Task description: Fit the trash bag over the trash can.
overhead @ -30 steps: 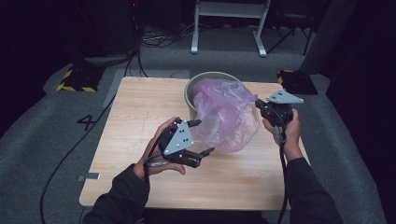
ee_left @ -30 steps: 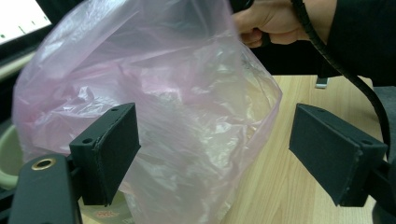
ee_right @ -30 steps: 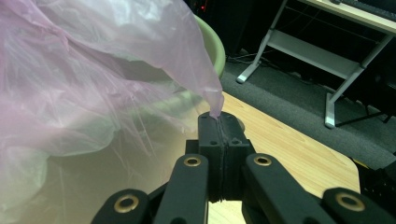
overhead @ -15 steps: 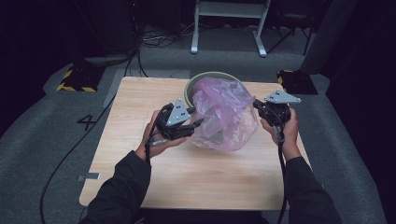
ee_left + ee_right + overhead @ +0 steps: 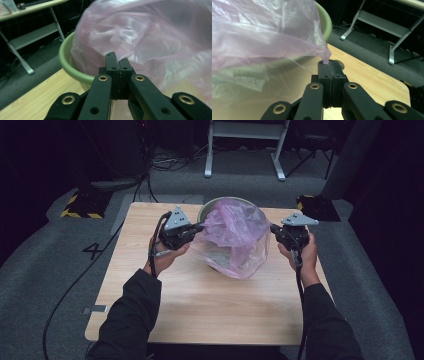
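A translucent pink plastic bag (image 5: 235, 237) is stretched above a pale green bowl (image 5: 209, 208) at the far middle of the wooden table (image 5: 210, 295). My left gripper (image 5: 200, 226) is shut on the bag's left edge. In the left gripper view its jaws (image 5: 116, 60) meet tight against the pink film (image 5: 155, 37), with the green bowl rim (image 5: 68, 67) behind. My right gripper (image 5: 272, 228) is shut on the bag's right edge. In the right gripper view a pinched corner of the bag (image 5: 325, 56) runs into the closed jaws (image 5: 329, 65). The bag hides most of the bowl.
The table's near half is bare wood. Grey carpet surrounds it, with a white "4" (image 5: 94, 251) at left. A metal-legged stand (image 5: 245, 145) and cables lie beyond the far edge. Yellow-black striped blocks (image 5: 80, 205) sit on the floor at far left.
My left gripper rose from the table's middle up to the bag's left edge and shut on it. The bag is now spread wider between both grippers. The right gripper barely moved.
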